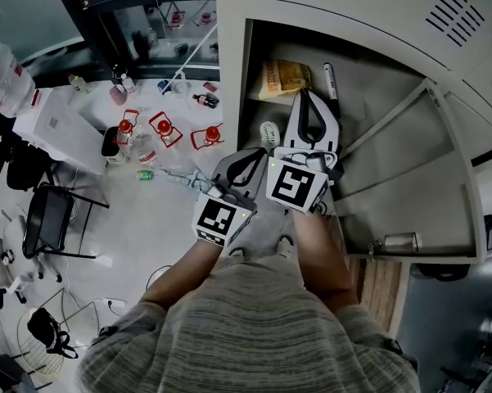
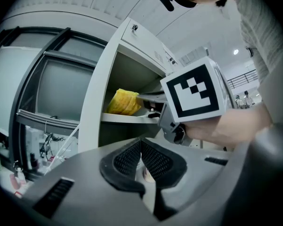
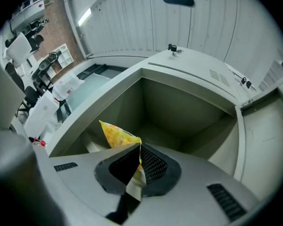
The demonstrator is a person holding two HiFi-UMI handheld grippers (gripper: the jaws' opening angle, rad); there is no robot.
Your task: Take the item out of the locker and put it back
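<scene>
A yellow snack packet (image 1: 282,79) lies on the upper shelf of the open grey locker (image 1: 368,31). My right gripper (image 1: 306,97) reaches into that compartment, shut on the packet's near edge. In the right gripper view the packet (image 3: 117,134) sticks out to the left from between the closed pads of the right gripper (image 3: 140,149). The left gripper view shows the packet (image 2: 124,102) resting on the shelf, with the right gripper (image 2: 148,98) at it. My left gripper (image 1: 244,164) hangs outside the locker, to the left and lower. The left gripper (image 2: 141,145) is shut with nothing held.
The locker door (image 1: 409,195) stands open to the right, a metal latch (image 1: 397,242) at its lower edge. A black-and-white pen-like thing (image 1: 330,80) lies beside the packet. A white table (image 1: 74,129) with red-capped items (image 1: 164,126) and a chair (image 1: 49,219) stand to the left.
</scene>
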